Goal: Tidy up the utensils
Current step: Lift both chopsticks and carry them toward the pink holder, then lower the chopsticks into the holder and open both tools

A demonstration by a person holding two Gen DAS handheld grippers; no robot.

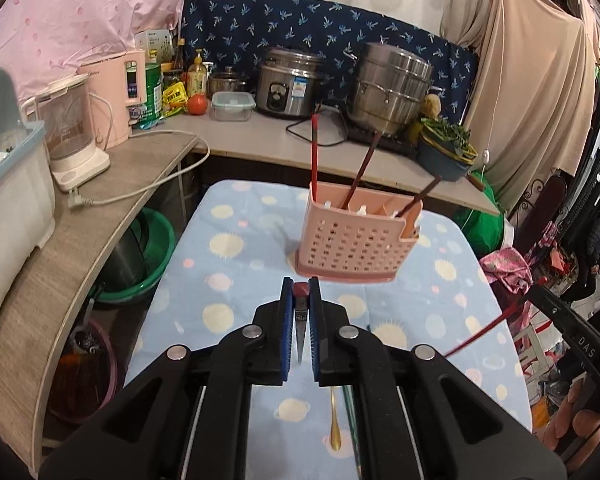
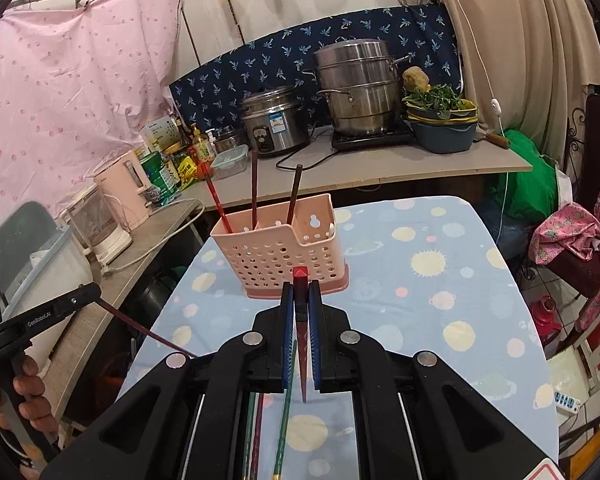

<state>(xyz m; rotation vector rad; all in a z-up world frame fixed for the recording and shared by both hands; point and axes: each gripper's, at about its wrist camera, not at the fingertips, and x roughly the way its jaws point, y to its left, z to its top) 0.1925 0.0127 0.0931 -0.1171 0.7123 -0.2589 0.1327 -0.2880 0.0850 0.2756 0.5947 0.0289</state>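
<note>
Left claw clamped on a dark red chopstick: blunt square end with reddish cap sticks out just past the fingertips, tapered tip runs back toward the camera between the blue pads. Long axis along the claw's own line, blunt end pointing far, toward the holder.

Right claw clamped the same way on a red chopstick: bright red square end at the fingertips, darker patterned shaft narrowing to a point near the camera. Same axis, blunt end far.

From the right wrist view the left claw's chopstick shows as a thin dark red rod slanting down to the right from that claw at the left edge, held by a hand.

Pink perforated utensil holder stands upright on the blue dotted cloth over the desk, just beyond both claws, apart from them. Three chopsticks stand in it, leaning: one red, two dark brown.

Near the cameras, below the claws, lying on the cloth: a gold spoon and a green chopstick, long axes running near to far. Beside the green one lie more sticks, mostly hidden by the claw body.
</note>
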